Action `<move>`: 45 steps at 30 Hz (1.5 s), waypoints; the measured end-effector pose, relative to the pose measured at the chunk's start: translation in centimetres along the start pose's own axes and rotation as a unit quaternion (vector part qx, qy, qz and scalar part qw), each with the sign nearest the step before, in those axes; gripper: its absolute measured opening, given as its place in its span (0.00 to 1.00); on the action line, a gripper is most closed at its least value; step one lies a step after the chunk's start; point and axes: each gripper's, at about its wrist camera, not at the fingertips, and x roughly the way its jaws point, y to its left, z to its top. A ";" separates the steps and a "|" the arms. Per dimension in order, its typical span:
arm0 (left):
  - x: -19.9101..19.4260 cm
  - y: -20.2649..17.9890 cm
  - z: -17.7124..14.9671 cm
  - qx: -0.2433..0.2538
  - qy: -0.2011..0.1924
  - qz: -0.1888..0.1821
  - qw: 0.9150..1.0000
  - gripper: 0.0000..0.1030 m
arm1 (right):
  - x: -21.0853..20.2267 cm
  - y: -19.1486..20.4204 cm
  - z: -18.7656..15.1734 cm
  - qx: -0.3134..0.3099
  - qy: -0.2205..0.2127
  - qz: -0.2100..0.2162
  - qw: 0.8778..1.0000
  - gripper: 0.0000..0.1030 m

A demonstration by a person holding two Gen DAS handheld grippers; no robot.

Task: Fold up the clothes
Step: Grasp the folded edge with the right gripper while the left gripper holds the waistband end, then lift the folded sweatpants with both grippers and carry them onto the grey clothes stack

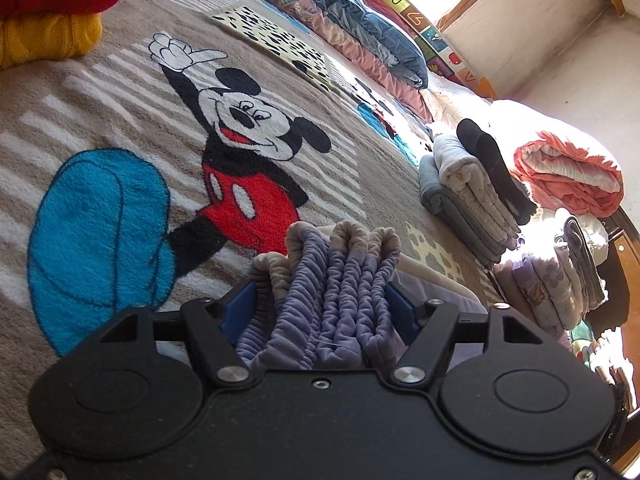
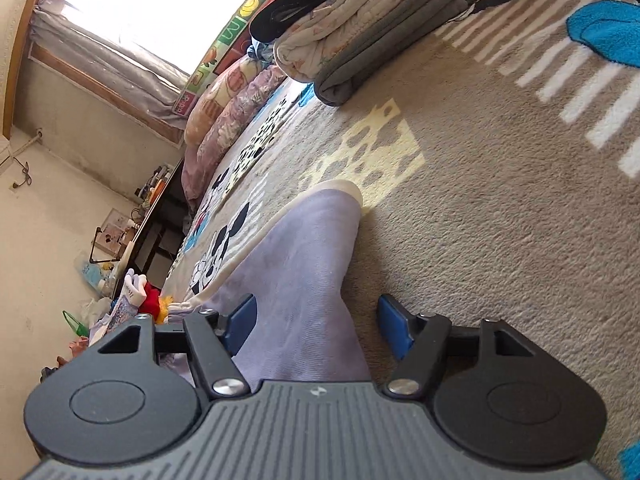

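Note:
A lilac garment with a gathered elastic waistband (image 1: 332, 280) lies on the Mickey Mouse blanket (image 1: 120, 120). My left gripper (image 1: 320, 312) is shut on the bunched waistband, which fills the gap between the blue pads (image 1: 236, 312). In the right wrist view a flat lilac part of the garment with a cream edge (image 2: 304, 264) lies on the blanket (image 2: 500, 220). My right gripper (image 2: 318, 320) is open, its jaws set wide around that cloth; the left pad (image 2: 242, 320) touches it and the right pad (image 2: 394, 326) stands apart from it.
A stack of folded clothes topped by black socks (image 1: 476, 196) sits to the right; it also shows in the right wrist view (image 2: 360, 32). More folded piles (image 1: 560, 280), a pink quilt (image 1: 568, 176), red and yellow knitwear (image 1: 48, 12) and pillows (image 1: 376, 28) line the bed's edges.

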 end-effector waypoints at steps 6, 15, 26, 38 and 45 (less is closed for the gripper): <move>-0.6 -1.0 0.1 0.010 -0.022 -0.042 0.999 0.36 | 0.7 0.4 -0.9 -0.016 -0.010 0.009 1.000 0.15; 0.2 -4.1 1.0 -0.017 -0.051 -0.105 0.993 0.36 | -2.9 2.2 3.0 -0.039 -0.046 0.035 0.998 0.11; 3.4 -10.6 0.8 -0.026 -0.071 -0.139 0.987 0.36 | -6.4 1.0 9.8 -0.074 -0.070 0.043 0.994 0.11; 11.2 -20.6 9.6 -0.003 -0.070 -0.186 0.980 0.36 | -9.3 2.0 22.9 -0.160 -0.108 0.041 0.980 0.11; 17.3 -24.9 18.2 -0.009 -0.074 -0.227 0.971 0.36 | -8.3 4.5 33.2 -0.192 -0.172 0.029 0.966 0.11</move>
